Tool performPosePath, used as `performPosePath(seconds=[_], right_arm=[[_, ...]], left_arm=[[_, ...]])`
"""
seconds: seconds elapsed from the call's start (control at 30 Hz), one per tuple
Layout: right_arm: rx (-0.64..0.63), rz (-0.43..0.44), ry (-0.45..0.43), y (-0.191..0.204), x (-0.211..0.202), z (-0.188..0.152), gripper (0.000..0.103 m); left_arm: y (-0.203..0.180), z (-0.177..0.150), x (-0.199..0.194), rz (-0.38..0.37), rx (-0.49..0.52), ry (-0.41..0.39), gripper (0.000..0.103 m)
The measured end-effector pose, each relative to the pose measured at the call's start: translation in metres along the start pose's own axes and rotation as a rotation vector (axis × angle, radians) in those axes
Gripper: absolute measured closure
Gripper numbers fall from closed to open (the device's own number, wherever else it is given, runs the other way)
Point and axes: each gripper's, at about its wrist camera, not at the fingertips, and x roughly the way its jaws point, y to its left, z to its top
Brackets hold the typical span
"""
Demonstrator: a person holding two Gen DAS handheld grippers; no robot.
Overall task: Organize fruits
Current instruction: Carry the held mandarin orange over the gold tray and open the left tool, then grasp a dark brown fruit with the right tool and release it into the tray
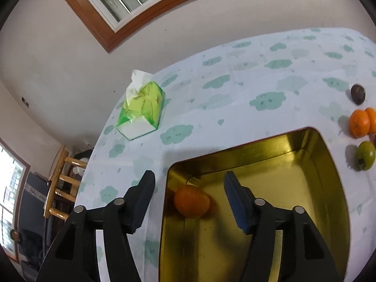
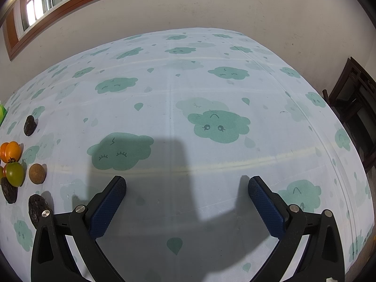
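Note:
A gold metal tin [image 1: 282,188] lies on the cloud-print tablecloth. One orange [image 1: 191,201] rests in its near-left corner. My left gripper [image 1: 189,175] hangs just above it, open, and neither pad touches the fruit. More fruit lies to the tin's right: two oranges [image 1: 359,123], a green fruit [image 1: 365,155] and a dark fruit [image 1: 358,94]. In the right wrist view the oranges [image 2: 10,151], the green fruit [image 2: 14,174], a brown round fruit [image 2: 37,173] and dark wrinkled fruits [image 2: 30,125] sit at the far left. My right gripper [image 2: 186,180] is open over bare cloth, holding nothing.
A green tissue pack [image 1: 141,110] stands near the table's far left edge. Past that edge is a wooden chair [image 1: 61,183]. Dark wooden furniture [image 2: 357,98] stands beyond the table's right side. A wall with a wood-framed window runs behind the table.

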Motion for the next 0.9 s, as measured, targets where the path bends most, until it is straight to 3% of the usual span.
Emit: performPosePath(seconds=[0.07, 0.17, 0.23, 0.27, 0.33, 0.4, 0.53, 0.67, 0.8, 0.83, 0.87, 0.9], right_arm=[[-0.001, -0.002, -0.003, 0.000, 0.000, 0.000, 0.001], [-0.006, 0.028, -0.030, 0.000, -0.003, 0.000, 0.003], [-0.017, 0.105, -0.077, 0.000, -0.013, -0.005, 0.022], [-0.035, 0.148, -0.107, 0.003, -0.021, -0.009, 0.025], [-0.077, 0.245, -0.156, 0.010, -0.036, -0.020, 0.030], [-0.119, 0.343, -0.196, 0.020, -0.051, -0.030, 0.032], [-0.298, 0.461, -0.203, 0.064, -0.074, -0.040, 0.033], [-0.359, 0.462, -0.178, 0.091, -0.081, -0.039, 0.030], [-0.390, 0.430, -0.113, 0.108, -0.061, -0.038, 0.027], [-0.402, 0.420, -0.089, 0.110, -0.052, -0.036, 0.040], [-0.418, 0.415, -0.055, 0.114, -0.043, -0.036, 0.061], [-0.422, 0.409, -0.044, 0.115, -0.041, -0.037, 0.070]], left_arm=[[0.001, -0.001, -0.015, -0.006, -0.027, -0.022, 0.041], [0.003, -0.009, -0.059, -0.047, -0.094, -0.118, 0.041], [0.001, -0.021, -0.092, -0.088, -0.142, -0.175, 0.038], [0.000, -0.026, -0.104, -0.111, -0.162, -0.190, 0.036], [-0.003, -0.041, -0.127, -0.175, -0.221, -0.202, 0.025], [-0.010, -0.056, -0.145, -0.241, -0.268, -0.212, 0.025], [-0.034, -0.077, -0.172, -0.278, -0.271, -0.211, 0.025], [-0.049, -0.090, -0.192, -0.302, -0.283, -0.203, 0.024], [-0.038, -0.104, -0.199, -0.315, -0.392, -0.209, 0.015], [-0.033, -0.108, -0.199, -0.313, -0.420, -0.208, 0.015], [-0.030, -0.110, -0.197, -0.317, -0.435, -0.197, 0.015], [-0.027, -0.112, -0.194, -0.318, -0.437, -0.172, 0.015]])
